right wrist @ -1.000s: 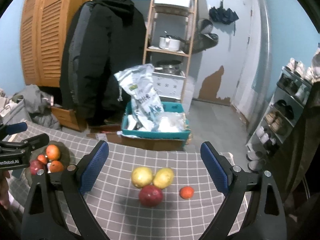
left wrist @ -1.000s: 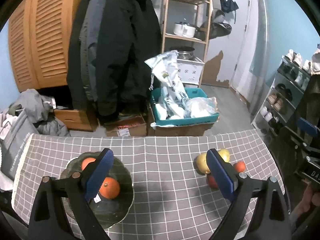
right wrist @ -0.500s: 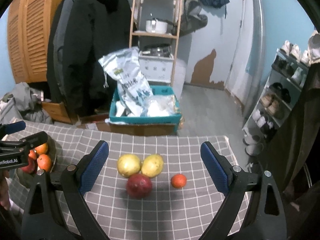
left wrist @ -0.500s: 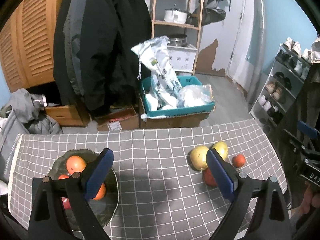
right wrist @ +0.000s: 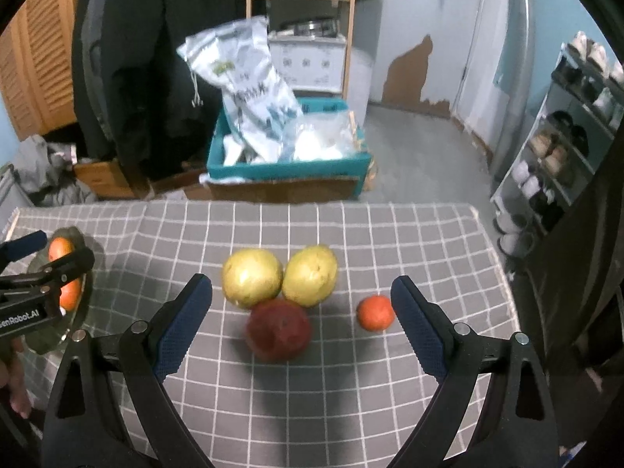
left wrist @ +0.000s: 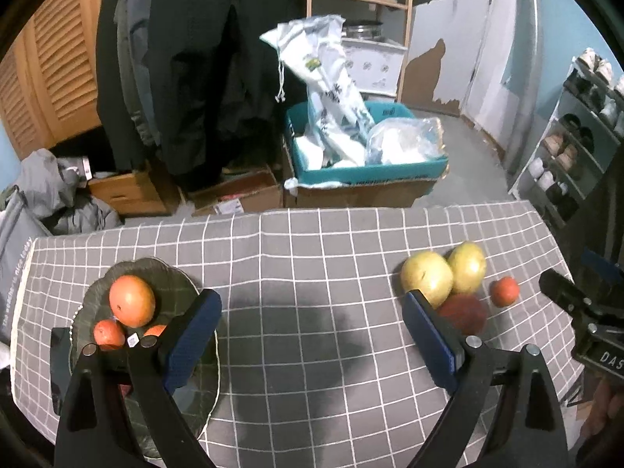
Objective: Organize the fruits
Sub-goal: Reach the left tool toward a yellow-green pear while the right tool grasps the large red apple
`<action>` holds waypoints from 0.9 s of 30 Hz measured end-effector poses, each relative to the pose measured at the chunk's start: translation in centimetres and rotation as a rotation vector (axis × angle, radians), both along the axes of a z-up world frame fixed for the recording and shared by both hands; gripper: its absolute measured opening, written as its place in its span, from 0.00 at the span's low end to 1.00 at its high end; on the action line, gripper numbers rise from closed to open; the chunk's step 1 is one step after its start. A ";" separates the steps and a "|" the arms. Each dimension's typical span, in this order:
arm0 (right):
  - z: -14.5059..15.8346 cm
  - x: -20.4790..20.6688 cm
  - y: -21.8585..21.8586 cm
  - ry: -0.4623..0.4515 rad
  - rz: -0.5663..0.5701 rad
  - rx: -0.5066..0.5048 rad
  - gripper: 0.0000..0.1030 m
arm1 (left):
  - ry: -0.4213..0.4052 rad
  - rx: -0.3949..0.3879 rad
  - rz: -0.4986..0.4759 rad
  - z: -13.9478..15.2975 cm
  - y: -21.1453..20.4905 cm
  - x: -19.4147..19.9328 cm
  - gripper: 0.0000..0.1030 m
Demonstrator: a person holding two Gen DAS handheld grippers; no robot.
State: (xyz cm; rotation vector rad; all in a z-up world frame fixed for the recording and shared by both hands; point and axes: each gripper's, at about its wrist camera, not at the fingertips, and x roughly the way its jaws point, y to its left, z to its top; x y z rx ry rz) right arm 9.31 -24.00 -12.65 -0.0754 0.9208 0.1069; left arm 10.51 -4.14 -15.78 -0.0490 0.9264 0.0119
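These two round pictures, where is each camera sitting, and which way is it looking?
Left wrist view: on the left gripper, tilted down at the table; its open fingers frame the dark plate of oranges; the right gripper juts in.
Right wrist view: on the right gripper, tilted down; its open fingers frame the red fruit.
Shared: two yellow fruits, small orange, checked tablecloth, teal box.

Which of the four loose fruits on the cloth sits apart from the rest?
The small orange fruit, alone beside the right gripper's right-hand finger. The two yellow fruits and the dark red fruit cluster together, touching.
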 end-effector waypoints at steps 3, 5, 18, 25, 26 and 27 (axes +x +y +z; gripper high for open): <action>-1.9 0.8 0.0 0.053 -0.009 0.001 0.89 | 0.016 0.016 0.007 -1.2 0.0 0.4 0.92; -3.1 1.2 0.0 0.083 -0.012 -0.005 0.89 | 0.031 0.022 0.010 -2.0 -0.1 0.8 0.92; -10.4 3.5 0.8 0.263 -0.015 -0.009 0.89 | 0.122 0.060 0.016 -7.1 -0.3 2.5 0.92; -12.6 4.1 0.9 0.314 -0.016 0.004 0.89 | 0.153 0.077 0.018 -8.7 -0.3 2.7 0.92; -12.8 4.1 1.0 0.319 -0.015 0.006 0.89 | 0.156 0.079 0.018 -8.8 -0.3 2.8 0.92; -13.0 4.1 1.0 0.323 -0.014 0.010 0.89 | 0.161 0.079 0.019 -9.0 -0.3 2.8 0.92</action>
